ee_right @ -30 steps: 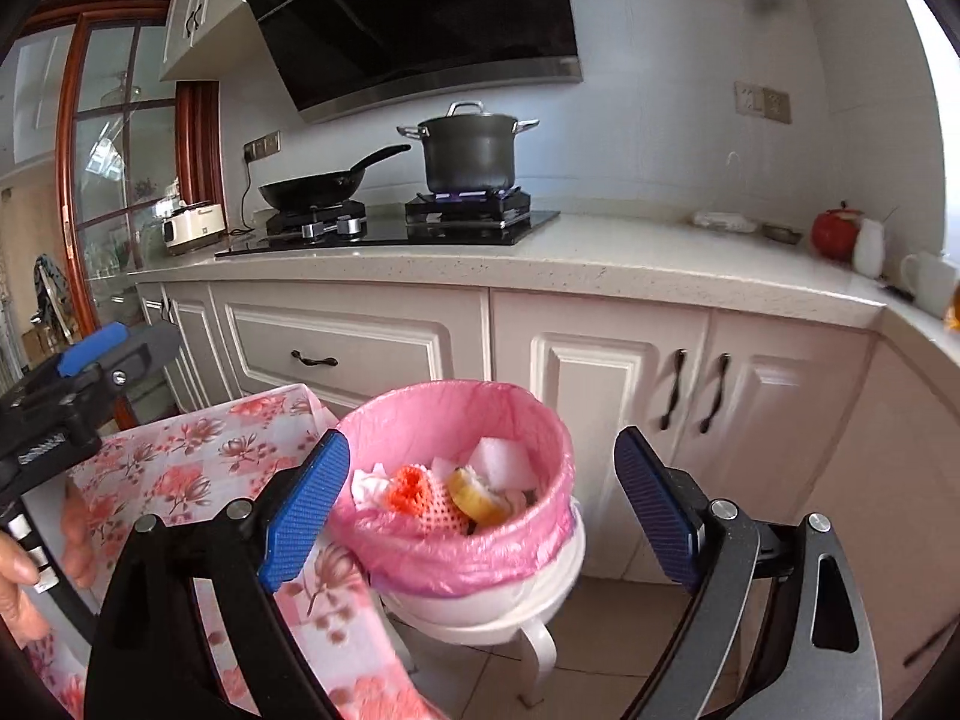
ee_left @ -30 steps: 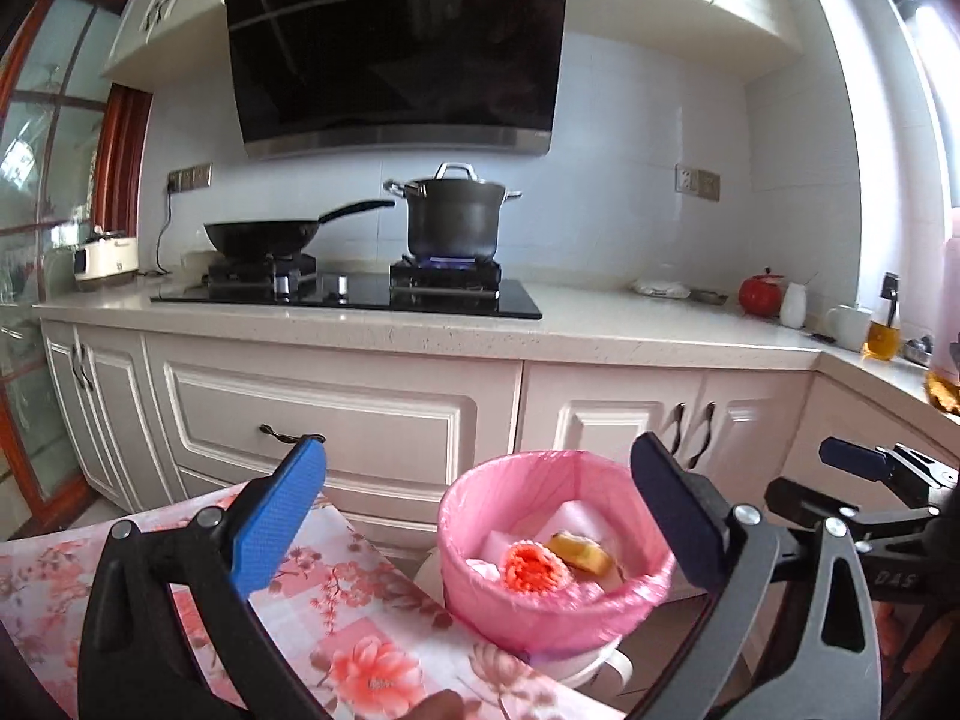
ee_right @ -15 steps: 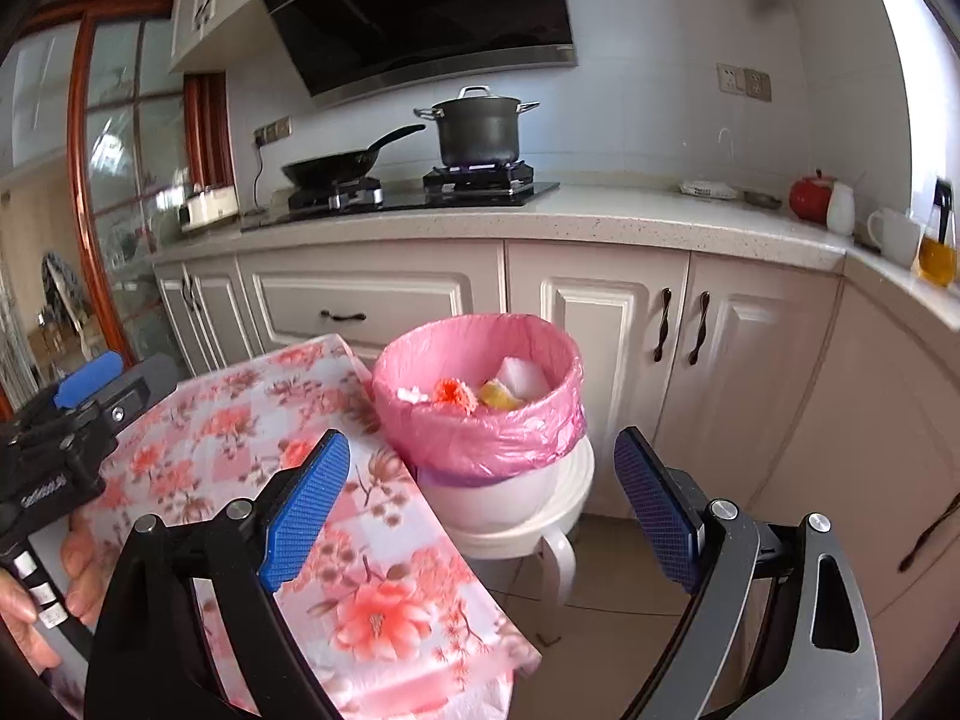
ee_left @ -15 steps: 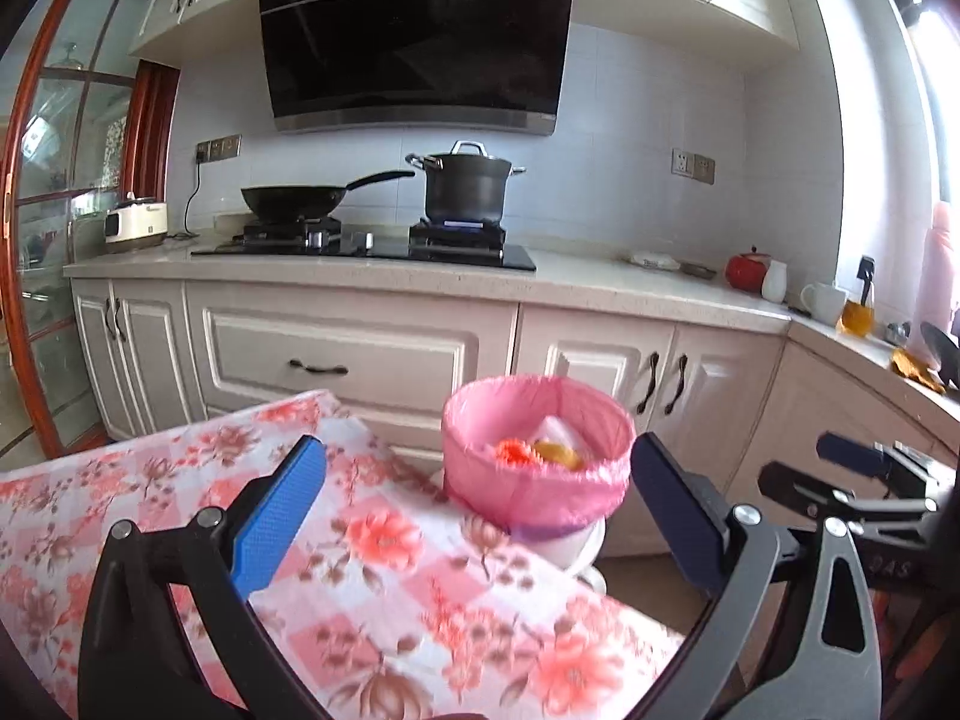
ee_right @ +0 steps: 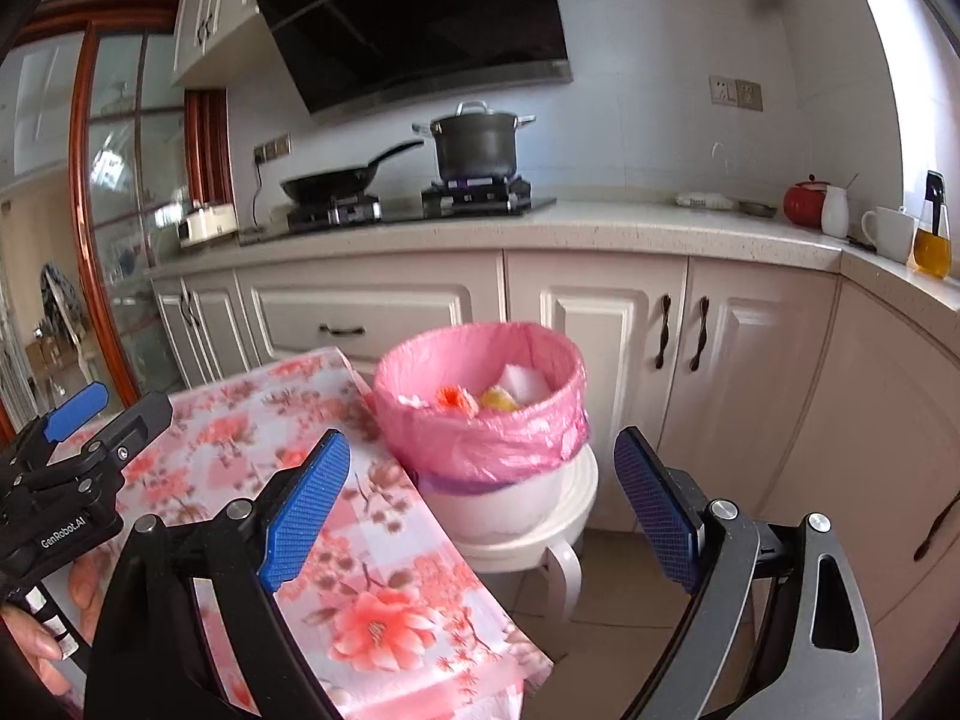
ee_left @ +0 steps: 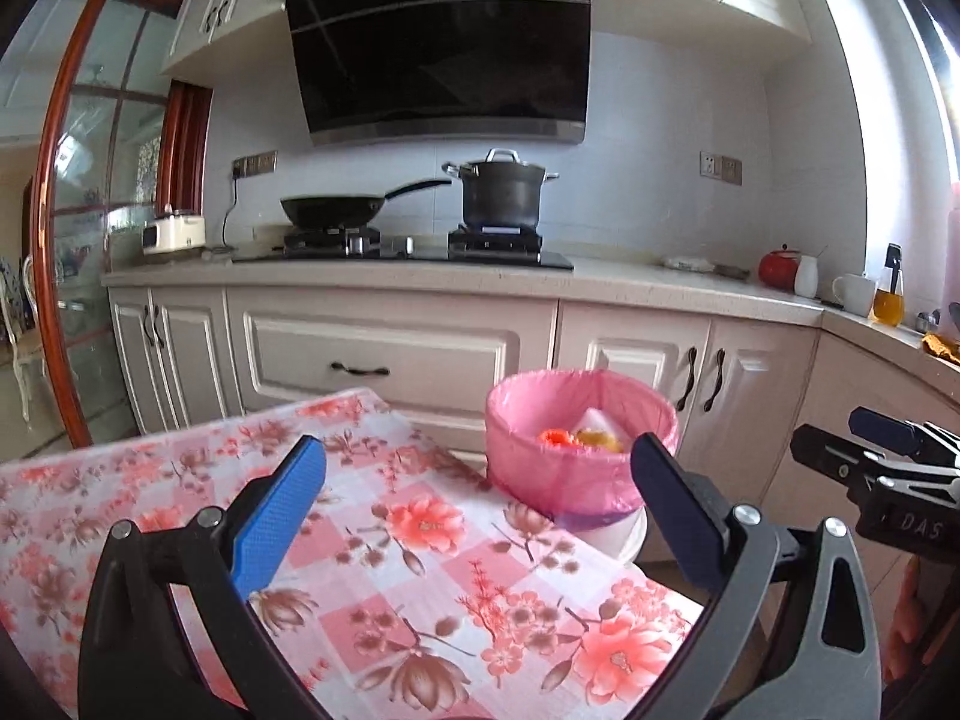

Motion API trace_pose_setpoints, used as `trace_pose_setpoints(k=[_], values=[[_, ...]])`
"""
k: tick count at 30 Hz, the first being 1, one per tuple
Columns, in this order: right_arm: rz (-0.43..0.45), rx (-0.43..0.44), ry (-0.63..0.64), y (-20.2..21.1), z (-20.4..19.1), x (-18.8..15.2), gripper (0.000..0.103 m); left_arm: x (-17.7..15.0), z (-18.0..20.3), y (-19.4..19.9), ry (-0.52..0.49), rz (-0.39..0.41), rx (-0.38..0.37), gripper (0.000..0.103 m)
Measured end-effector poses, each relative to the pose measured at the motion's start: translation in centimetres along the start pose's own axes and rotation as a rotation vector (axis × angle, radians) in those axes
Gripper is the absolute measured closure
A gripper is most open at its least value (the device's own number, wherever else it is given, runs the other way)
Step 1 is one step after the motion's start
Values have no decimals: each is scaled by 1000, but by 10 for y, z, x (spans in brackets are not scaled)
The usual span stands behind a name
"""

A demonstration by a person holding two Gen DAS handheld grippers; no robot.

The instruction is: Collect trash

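Observation:
A bin lined with a pink bag stands on a white stool at the table's far right corner. Inside lie an orange net piece, a yellow scrap and white paper. My left gripper is open and empty, held above the floral tablecloth, well back from the bin. My right gripper is open and empty, held back from the bin above the table's right edge. Each gripper shows in the other's view, the right gripper and the left gripper.
White kitchen cabinets and a counter run behind the bin. A hob carries a black pan and a pot. A red pot, a mug and an oil bottle stand on the counter at right.
Both grippers have drawn back and away from the bin, which now looks smaller and farther. More of the tablecloth shows under them. Both stayed open and empty.

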State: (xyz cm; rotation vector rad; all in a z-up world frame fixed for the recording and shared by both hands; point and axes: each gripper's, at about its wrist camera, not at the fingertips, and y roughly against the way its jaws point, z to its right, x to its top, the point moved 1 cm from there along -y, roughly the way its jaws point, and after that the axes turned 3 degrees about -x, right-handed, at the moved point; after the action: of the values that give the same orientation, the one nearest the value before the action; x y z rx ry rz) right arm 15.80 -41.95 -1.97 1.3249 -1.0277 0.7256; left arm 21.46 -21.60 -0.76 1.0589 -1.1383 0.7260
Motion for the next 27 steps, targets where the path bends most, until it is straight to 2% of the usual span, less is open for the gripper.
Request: trace_pose_setpoints(k=[6, 12, 20, 27], values=[[2, -2, 7, -6, 2, -9, 18, -16, 2, -13, 12, -34, -15, 5], [66, -3, 22, -3, 2, -14, 18, -20, 2, -14, 22, -16, -7, 5], [69, -9, 24, -5, 2, -19, 18, -21, 12, -6, -23, 18, 8, 5], [61, -6, 25, -7, 2, -19, 18, -23, 15, -5, -26, 16, 8, 5]])
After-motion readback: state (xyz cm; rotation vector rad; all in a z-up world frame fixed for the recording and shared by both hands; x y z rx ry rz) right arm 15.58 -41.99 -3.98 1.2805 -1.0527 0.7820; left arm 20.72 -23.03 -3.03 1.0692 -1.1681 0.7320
